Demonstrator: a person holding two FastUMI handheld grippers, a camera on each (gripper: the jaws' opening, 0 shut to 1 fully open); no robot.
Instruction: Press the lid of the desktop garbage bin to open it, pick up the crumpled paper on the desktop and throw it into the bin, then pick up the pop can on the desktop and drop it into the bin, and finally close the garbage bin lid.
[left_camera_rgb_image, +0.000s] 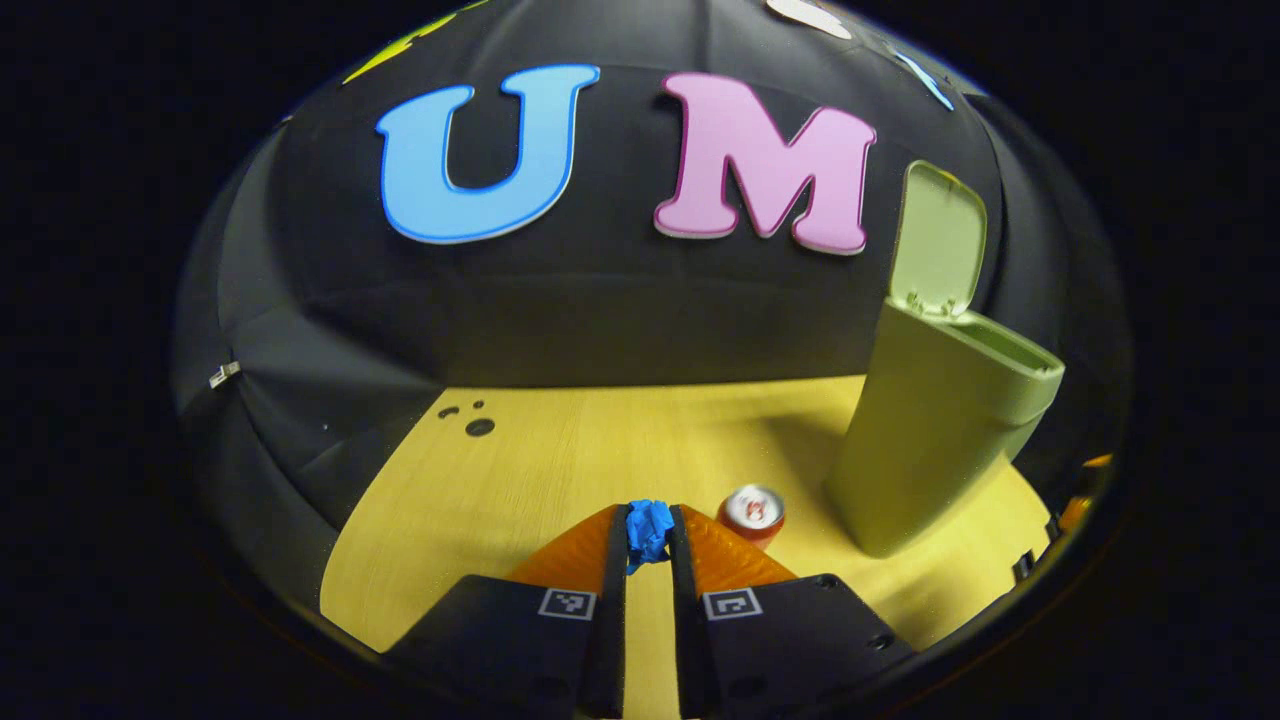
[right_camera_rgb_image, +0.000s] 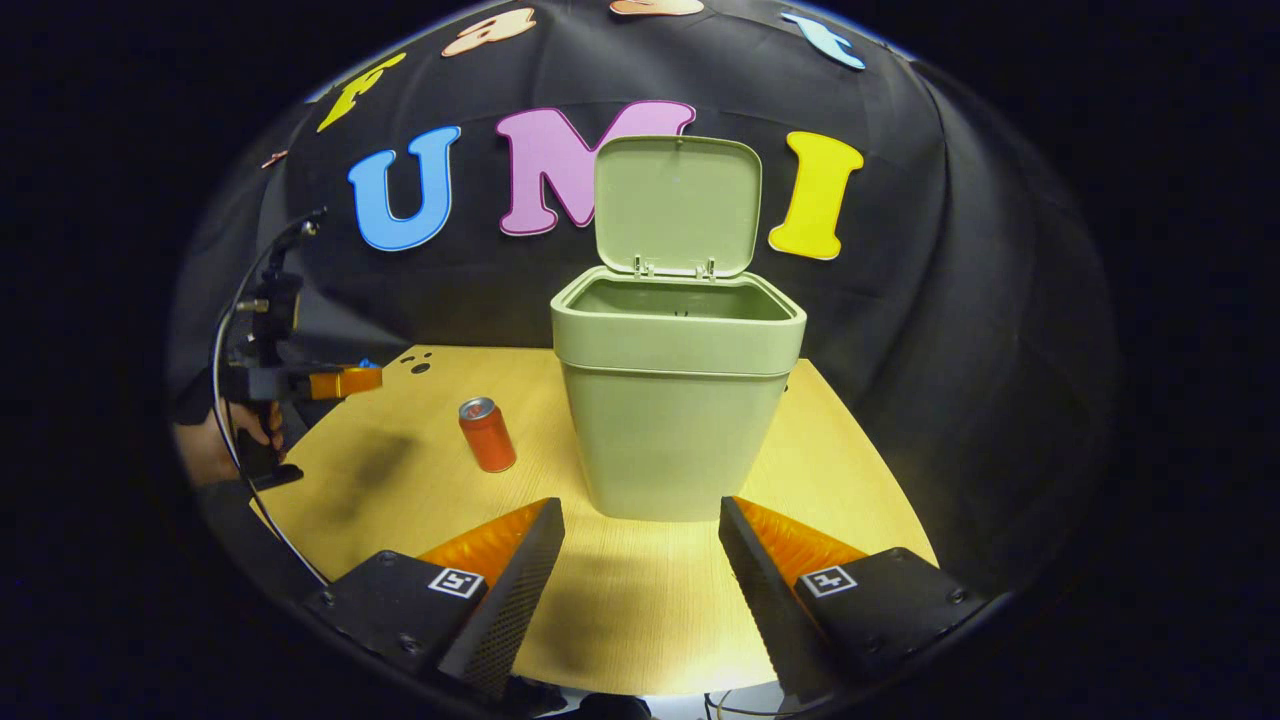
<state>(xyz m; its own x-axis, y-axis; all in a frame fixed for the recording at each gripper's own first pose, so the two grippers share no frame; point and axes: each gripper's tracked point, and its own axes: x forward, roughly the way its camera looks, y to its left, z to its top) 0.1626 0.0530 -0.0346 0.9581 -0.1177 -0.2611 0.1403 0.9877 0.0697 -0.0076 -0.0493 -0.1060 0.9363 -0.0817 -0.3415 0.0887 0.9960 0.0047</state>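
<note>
Your left gripper (left_camera_rgb_image: 650, 535) has both fingers pinched on the crumpled paper (left_camera_rgb_image: 649, 528), a small blue wad held at the very tips and lifted clear of the bench (left_camera_rgb_image: 560, 460); in the right gripper view that same gripper hangs above the bench's left edge, with a hand (right_camera_rgb_image: 225, 440) on its grip. Your right gripper (right_camera_rgb_image: 640, 545) waits at the near edge with its fingers spread wide and nothing between them. Just past the held paper, the pop can (left_camera_rgb_image: 752, 512) stands upright on the bench, untouched, near the bin's left side but apart from it. Farther back, toward the rear middle of the bench, the garbage bin (right_camera_rgb_image: 675, 430) stands with its lid (right_camera_rgb_image: 678, 205) swung fully up on the rear hinge, so the mouth is open. You look to be in the second step: lid opened, paper picked up, not yet dropped. Next, carry the paper across and above the rim, centre it over the opening, then part the fingers; keep your path clear of the can and the raised lid.
</note>
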